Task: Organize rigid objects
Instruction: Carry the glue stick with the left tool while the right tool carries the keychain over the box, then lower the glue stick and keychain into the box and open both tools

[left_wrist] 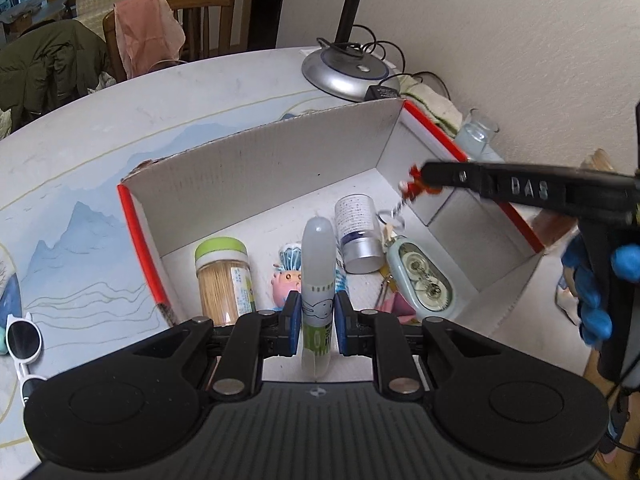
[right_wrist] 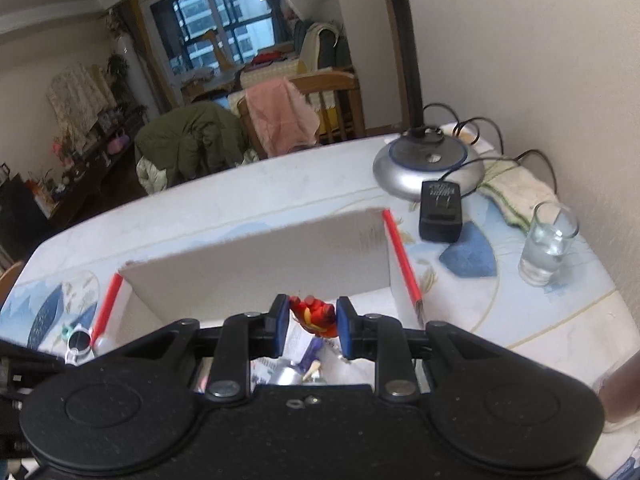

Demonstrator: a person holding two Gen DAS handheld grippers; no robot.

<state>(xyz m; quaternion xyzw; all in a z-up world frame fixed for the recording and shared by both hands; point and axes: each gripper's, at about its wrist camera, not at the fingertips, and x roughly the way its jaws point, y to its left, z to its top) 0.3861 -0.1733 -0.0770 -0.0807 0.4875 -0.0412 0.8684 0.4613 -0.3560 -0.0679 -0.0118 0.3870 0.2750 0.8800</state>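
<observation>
My left gripper (left_wrist: 316,314) is shut on a white translucent stick with a green label (left_wrist: 318,264), held upright over the near side of a white cardboard box with red edges (left_wrist: 138,232). Inside the box lie a green-lidded toothpick jar (left_wrist: 224,276), a pink figurine (left_wrist: 288,276) and a silver-capped bottle (left_wrist: 358,228). My right gripper (right_wrist: 313,316) is shut on a red charm (right_wrist: 316,314). In the left wrist view the right gripper (left_wrist: 426,178) reaches in from the right, and a pale green correction tape (left_wrist: 424,280) dangles from the charm (left_wrist: 416,184) into the box.
A silver lamp base (right_wrist: 424,160), a black power adapter (right_wrist: 440,210), a glass of water (right_wrist: 548,244) and a folded cloth (right_wrist: 520,188) stand behind and right of the box. White sunglasses (left_wrist: 24,340) lie at the left. A blue-gloved hand (left_wrist: 592,292) holds the right gripper.
</observation>
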